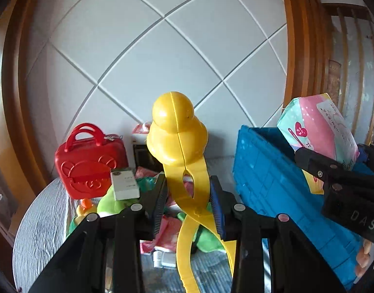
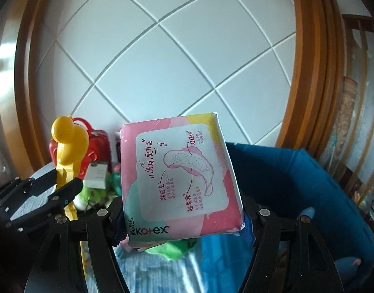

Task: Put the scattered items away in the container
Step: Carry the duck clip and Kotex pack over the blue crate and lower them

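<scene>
My left gripper point(image 1: 188, 195) is shut on the yellow duck-shaped tongs point(image 1: 177, 131), held upright above the round table; the same tongs point(image 2: 68, 141) and left gripper point(image 2: 62, 183) show at the left of the right wrist view. My right gripper point(image 2: 182, 219) is shut on a pink Kotex pad packet point(image 2: 179, 171), lifted beside the blue crate point(image 2: 296, 183). From the left wrist the packet point(image 1: 318, 127) and right gripper point(image 1: 333, 171) hang over the blue crate point(image 1: 272, 183).
On the striped tablecloth point(image 1: 40, 219) lie a red toy case point(image 1: 89, 163), a white box point(image 1: 124, 183), a green plush toy point(image 1: 111, 202), pink packets point(image 1: 167, 229) and small items. A white panelled wall with a wooden frame point(image 1: 299, 48) stands behind.
</scene>
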